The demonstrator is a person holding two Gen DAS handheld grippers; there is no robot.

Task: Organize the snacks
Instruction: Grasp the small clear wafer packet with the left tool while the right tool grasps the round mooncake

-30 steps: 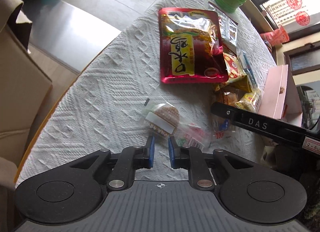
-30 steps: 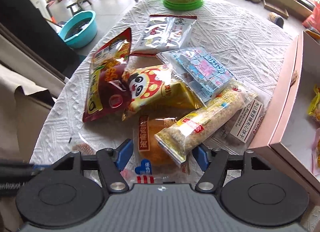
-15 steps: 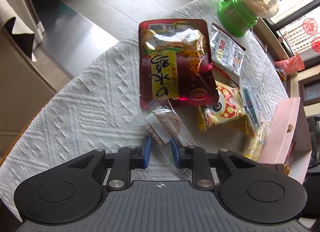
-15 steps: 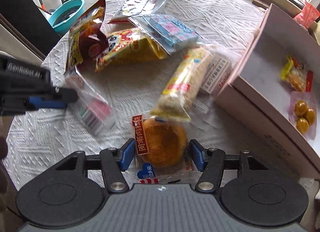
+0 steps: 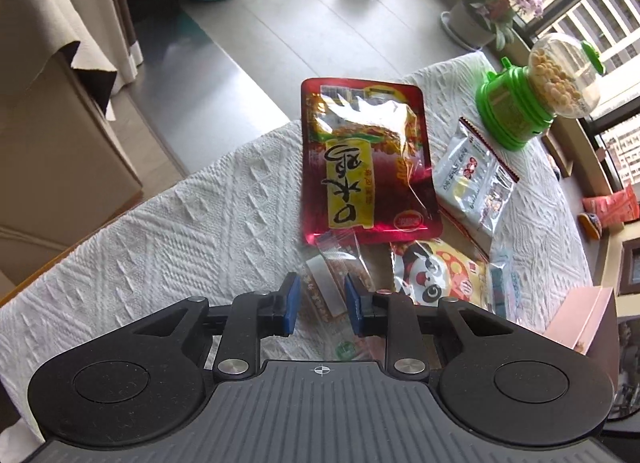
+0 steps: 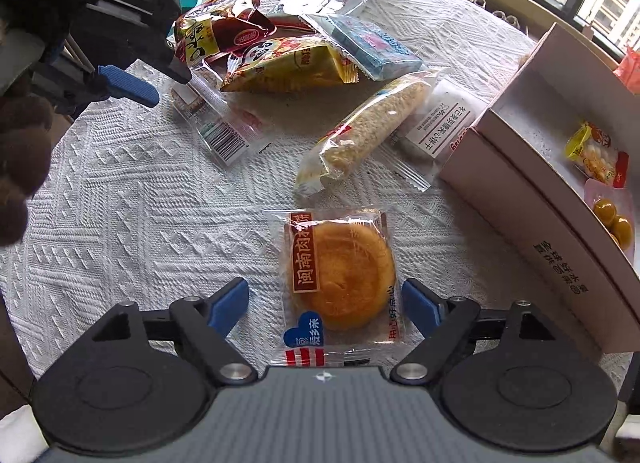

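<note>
A round golden cake in a clear packet [image 6: 340,275] lies flat on the white tablecloth [image 6: 120,223]. My right gripper [image 6: 324,291] straddles it with its jaws opening, and both blue pads stand clear of the wrapper. A small clear packet with a white label [image 5: 324,291] [image 6: 216,123] lies at the edge of the snack pile. My left gripper [image 5: 320,303] reaches around its near end with its jaws opening; its blue finger [image 6: 128,83] hangs apart from the wrapper. An open pink box [image 6: 540,199] on the right holds a few snacks.
The pile holds a red bag [image 5: 368,167], a panda bag [image 5: 436,271], a silver packet [image 5: 476,179], a blue packet [image 6: 368,47], a rice bar [image 6: 368,123] and a white packet [image 6: 440,127]. A green dispenser [image 5: 516,103] stands behind. The table edge [image 5: 100,231] drops away at left.
The right gripper pulled the cake packet out of the pile towards itself, then spread its jaws off it. The left gripper went from shut to partly open and moved forward around the clear packet.
</note>
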